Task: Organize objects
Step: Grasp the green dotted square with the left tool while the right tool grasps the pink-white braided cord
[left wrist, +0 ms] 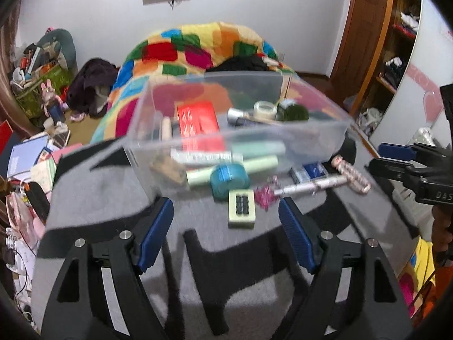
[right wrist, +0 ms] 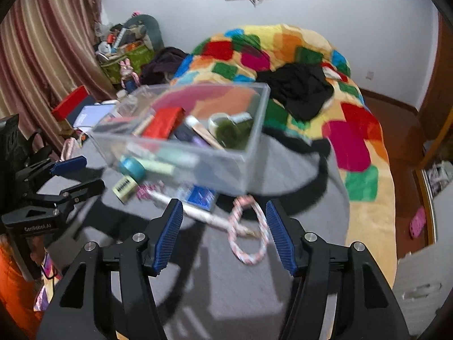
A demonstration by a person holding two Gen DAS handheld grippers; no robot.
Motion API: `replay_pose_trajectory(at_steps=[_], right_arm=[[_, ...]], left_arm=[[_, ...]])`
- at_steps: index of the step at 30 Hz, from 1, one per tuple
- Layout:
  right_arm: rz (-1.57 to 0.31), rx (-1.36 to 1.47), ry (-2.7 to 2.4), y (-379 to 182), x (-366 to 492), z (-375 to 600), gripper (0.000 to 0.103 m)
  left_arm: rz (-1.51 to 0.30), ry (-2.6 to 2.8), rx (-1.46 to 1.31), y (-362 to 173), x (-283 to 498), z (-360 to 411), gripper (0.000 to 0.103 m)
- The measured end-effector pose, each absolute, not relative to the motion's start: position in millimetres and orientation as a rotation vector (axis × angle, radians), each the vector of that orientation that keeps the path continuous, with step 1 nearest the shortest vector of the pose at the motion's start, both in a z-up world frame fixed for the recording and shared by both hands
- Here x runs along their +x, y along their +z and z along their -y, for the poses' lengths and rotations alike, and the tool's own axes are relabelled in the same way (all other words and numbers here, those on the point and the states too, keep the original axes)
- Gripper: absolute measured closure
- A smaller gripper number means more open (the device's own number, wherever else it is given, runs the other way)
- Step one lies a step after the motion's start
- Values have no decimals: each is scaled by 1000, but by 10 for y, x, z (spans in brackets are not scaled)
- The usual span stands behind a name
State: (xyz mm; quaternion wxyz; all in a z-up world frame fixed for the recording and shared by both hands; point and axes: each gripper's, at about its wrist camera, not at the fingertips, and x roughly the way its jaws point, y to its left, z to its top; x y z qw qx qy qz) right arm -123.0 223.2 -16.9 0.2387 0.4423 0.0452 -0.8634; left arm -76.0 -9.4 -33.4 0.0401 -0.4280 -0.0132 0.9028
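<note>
- The clear box (left wrist: pixel 235 130) sat on the gray mat (left wrist: pixel 113 192), already partly full, with small things lying loose near it.
- The tidying looked halfway done.
- The right claw (right wrist: pixel 223 233) was wide apart and held nothing; it hung over the pink-and-white rope ring (right wrist: pixel 249 235).
- Next, I think, it needed to drop down and pinch the ring.
- The left claw (left wrist: pixel 225 232) was wide apart too, empty, near the little green case (left wrist: pixel 241 209).

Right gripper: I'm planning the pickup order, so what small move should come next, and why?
Probably ease the right gripper forward and down onto the pink-white loop. Both grippers are open and empty. The loop lies loose on the gray surface outside the clear bin, almost between the right fingers, so it looks like the nearest item to take.
</note>
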Motion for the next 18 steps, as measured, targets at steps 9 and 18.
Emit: replay_pose_trajectory(at_steps=[9, 18], right_arm=[[-164, 1349, -2333, -580, -1182, -2364, 45], [-183, 1327, -2370, -646, -1259, -2302, 61]], left_arm=[[17, 2710, -1402, -540, -775, 53, 41], [8, 2690, -1428, -580, -955, -2, 52]])
